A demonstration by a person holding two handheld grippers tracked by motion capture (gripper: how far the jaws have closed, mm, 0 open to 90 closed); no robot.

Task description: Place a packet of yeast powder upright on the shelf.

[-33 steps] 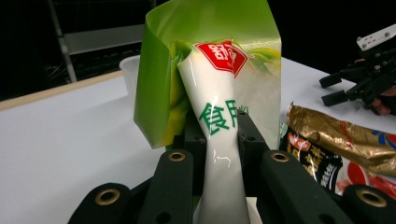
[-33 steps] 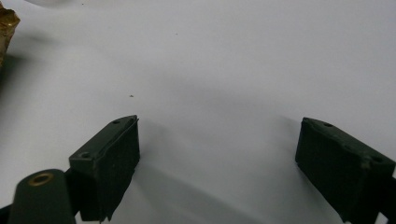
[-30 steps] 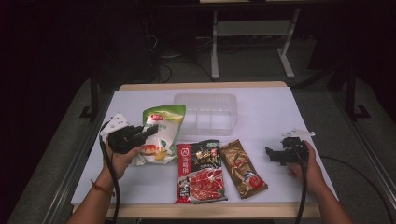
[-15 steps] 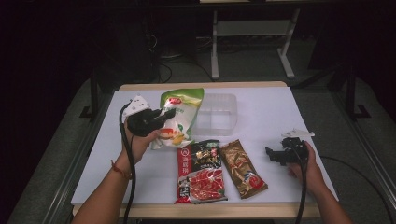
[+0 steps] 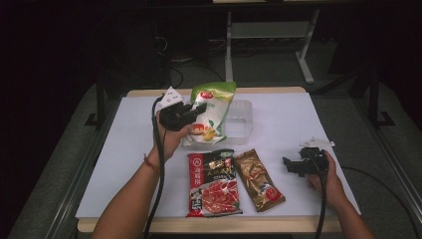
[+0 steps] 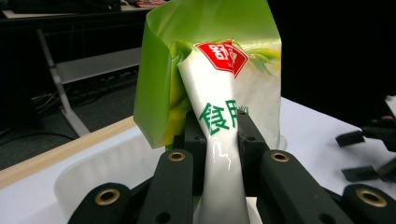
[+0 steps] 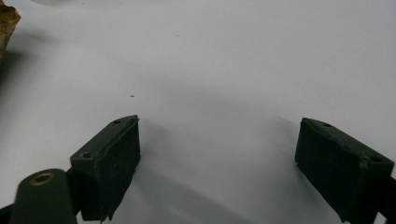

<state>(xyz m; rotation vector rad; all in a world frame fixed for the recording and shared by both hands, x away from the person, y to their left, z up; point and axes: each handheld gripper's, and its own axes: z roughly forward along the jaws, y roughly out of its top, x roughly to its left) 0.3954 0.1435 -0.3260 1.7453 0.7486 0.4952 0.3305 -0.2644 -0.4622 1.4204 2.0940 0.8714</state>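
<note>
The green bag [image 5: 211,112] is pinched upright in the left gripper [image 5: 196,110], directly above the clear tub [image 5: 241,124]. The right gripper [image 5: 293,167] is held open, well apart.

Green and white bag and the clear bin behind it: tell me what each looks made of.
Green and white bag: thin, glossy plastic film, by the look; it creases and shows a bright glint where the left gripper pinches it. Clear bin: apparently rigid, translucent plastic with a slightly frosted look; the white table cover shows through its walls, and its rim is rounded.
</note>
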